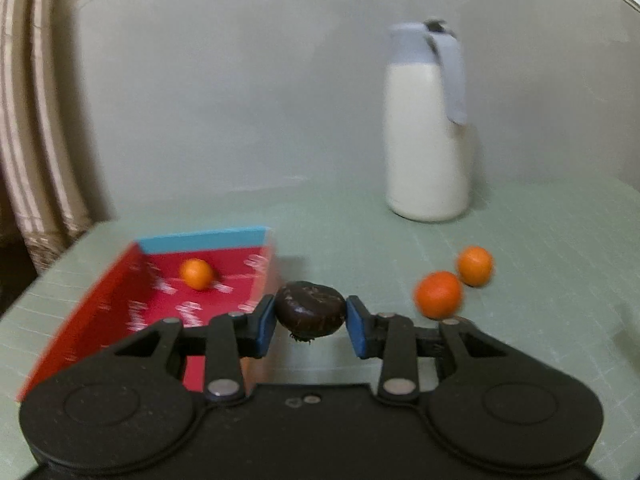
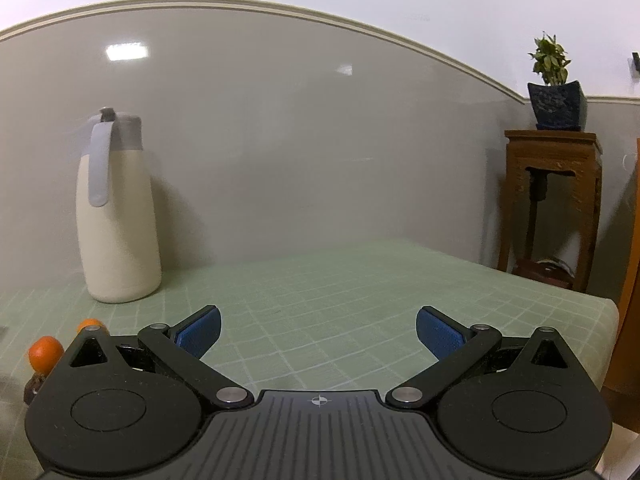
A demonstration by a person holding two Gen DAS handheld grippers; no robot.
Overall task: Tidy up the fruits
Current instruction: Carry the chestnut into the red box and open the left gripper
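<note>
Left wrist view showed the left gripper (image 1: 310, 322) clamped on a dark fruit (image 1: 310, 312) just right of the red box (image 1: 120, 312), the right gripper (image 2: 318, 334) spread empty; that rounded fruit could slip out short of the box.
</note>
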